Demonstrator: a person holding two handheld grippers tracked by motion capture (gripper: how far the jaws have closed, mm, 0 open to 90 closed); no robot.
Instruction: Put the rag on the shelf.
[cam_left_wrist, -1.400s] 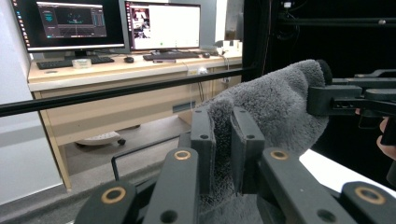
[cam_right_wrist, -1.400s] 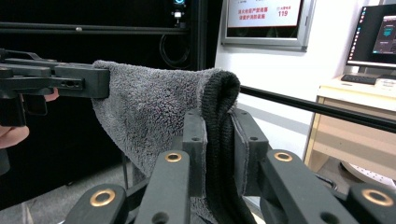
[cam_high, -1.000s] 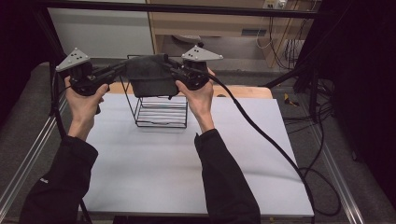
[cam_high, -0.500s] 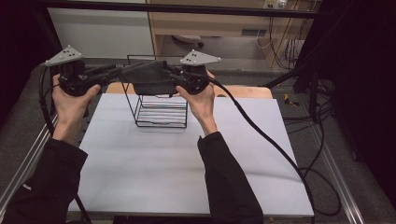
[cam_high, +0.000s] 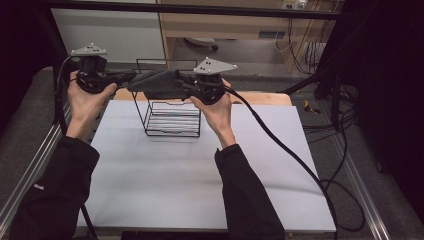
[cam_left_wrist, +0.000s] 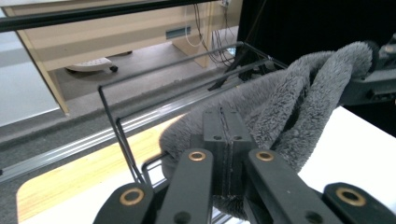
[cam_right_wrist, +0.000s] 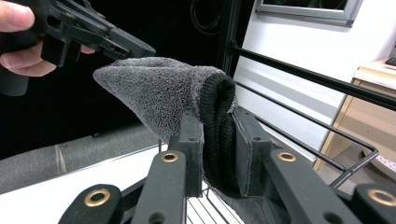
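Observation:
A grey fleecy cloth (cam_high: 156, 83) is stretched between my two grippers, above a black wire rack (cam_high: 172, 120) at the back of the white table (cam_high: 200, 175). My left gripper (cam_high: 127, 76) is shut on the cloth's left end. In the left gripper view its jaws (cam_left_wrist: 224, 116) are pressed together on the cloth (cam_left_wrist: 289, 102). My right gripper (cam_high: 181, 80) is shut on the other end. In the right gripper view the folded dark edge of the cloth (cam_right_wrist: 159, 88) sits between the pads of that gripper (cam_right_wrist: 217, 116), and the left gripper (cam_right_wrist: 107, 39) shows beyond.
The rack's top wire frame (cam_left_wrist: 121, 126) runs just under the cloth, and its far rail (cam_right_wrist: 327, 135) lies behind it. A thick black cable (cam_high: 280, 145) trails from the right gripper across the table. A wooden strip (cam_high: 260, 97) edges the table's back.
The cloth hung as a thicker bundle over the rack and is now drawn flatter between the grippers. The left hand swung out to the left, then came back a little and higher.

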